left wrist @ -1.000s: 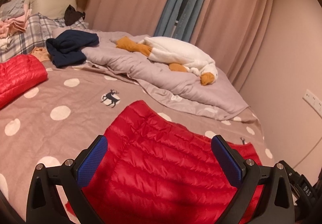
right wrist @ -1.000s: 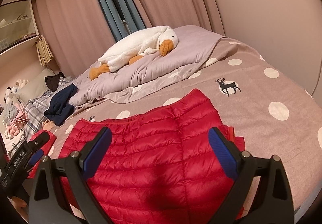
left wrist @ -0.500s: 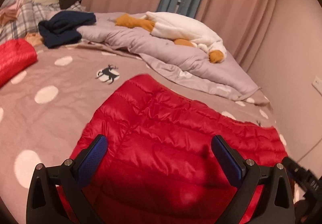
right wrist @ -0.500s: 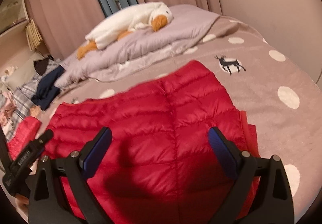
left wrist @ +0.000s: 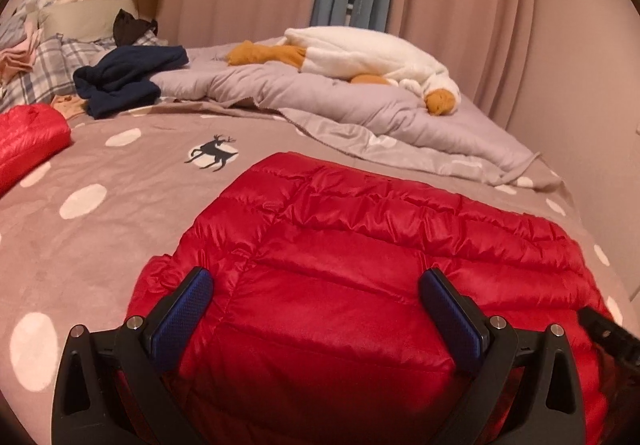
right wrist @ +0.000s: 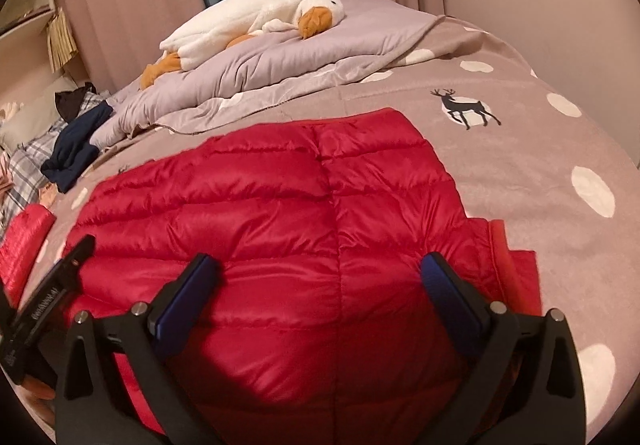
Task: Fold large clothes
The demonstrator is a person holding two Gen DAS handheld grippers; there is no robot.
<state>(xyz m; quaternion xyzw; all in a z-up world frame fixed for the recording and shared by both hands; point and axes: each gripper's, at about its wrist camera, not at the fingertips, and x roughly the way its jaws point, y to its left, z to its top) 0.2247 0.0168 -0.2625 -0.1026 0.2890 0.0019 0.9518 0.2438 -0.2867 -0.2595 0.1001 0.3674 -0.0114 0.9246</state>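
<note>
A: Status of the red down jacket [left wrist: 360, 265]?

B: It lies flat on the spotted bedspread [left wrist: 80, 245], at the near edge of the bed, quilted side up. A spread garment gives clean edges to fold along; that is the likely reason for the layout.

A: Grippers?

B: The left gripper [left wrist: 316, 309] hangs over the jacket's near portion, jaws wide, nothing held. The right gripper [right wrist: 320, 293] is over the same garment; its jaws are opening, with fabric below them but no pad pressing on it. In the right view the left unit shows at 9 o'clock, so the two work side by side, probably to take two points on the near hem together.

A: Surroundings?

B: In the left view: a second red garment [left wrist: 28, 137] at 9 o'clock, a navy garment [left wrist: 124, 81] at 11 o'clock, a grey quilt [left wrist: 340, 105] with a plush goose [left wrist: 372, 61] at 12 to 1 o'clock.

A: Obstructions?

B: None on the jacket. The quilt's edge sits near its far side; I judge that a fold away from us has limited room there.
</note>
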